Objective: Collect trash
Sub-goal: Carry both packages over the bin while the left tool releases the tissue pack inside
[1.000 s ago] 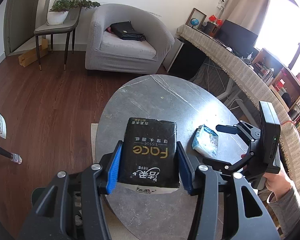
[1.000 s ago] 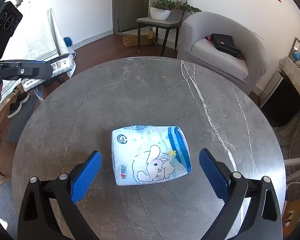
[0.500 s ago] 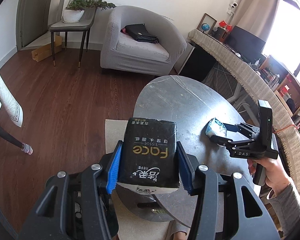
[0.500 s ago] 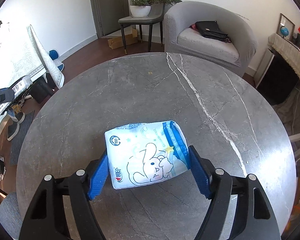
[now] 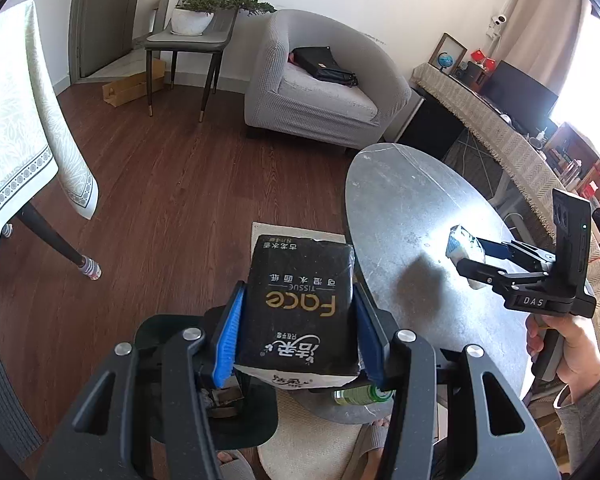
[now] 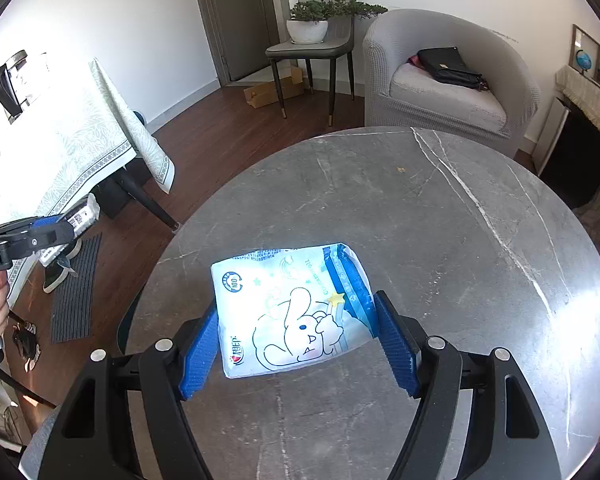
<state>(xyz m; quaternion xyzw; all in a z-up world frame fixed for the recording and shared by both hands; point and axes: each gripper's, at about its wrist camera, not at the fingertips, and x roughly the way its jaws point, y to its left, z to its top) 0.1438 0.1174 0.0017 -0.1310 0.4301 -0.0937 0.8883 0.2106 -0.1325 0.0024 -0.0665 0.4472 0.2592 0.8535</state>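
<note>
My left gripper (image 5: 296,336) is shut on a black tissue pack (image 5: 300,304) with gold lettering and holds it in the air left of the round grey table (image 5: 404,208), above a dark bin (image 5: 220,416) on the floor. My right gripper (image 6: 296,340) is shut on a white and blue packet with a rabbit drawing (image 6: 296,308), lifted above the table (image 6: 440,216). The right gripper and its packet also show in the left wrist view (image 5: 466,250). The left gripper shows at the far left of the right wrist view (image 6: 56,232).
A grey armchair (image 5: 320,92) with a black bag stands behind the table. A chair with a potted plant (image 5: 192,20) is by the door. A cloth-covered table (image 5: 16,128) is at the left. A green can (image 5: 360,394) lies below the pack.
My left gripper carried the black tissue pack leftward off the table to above the floor bin. My right gripper closed on the rabbit packet and lifted it.
</note>
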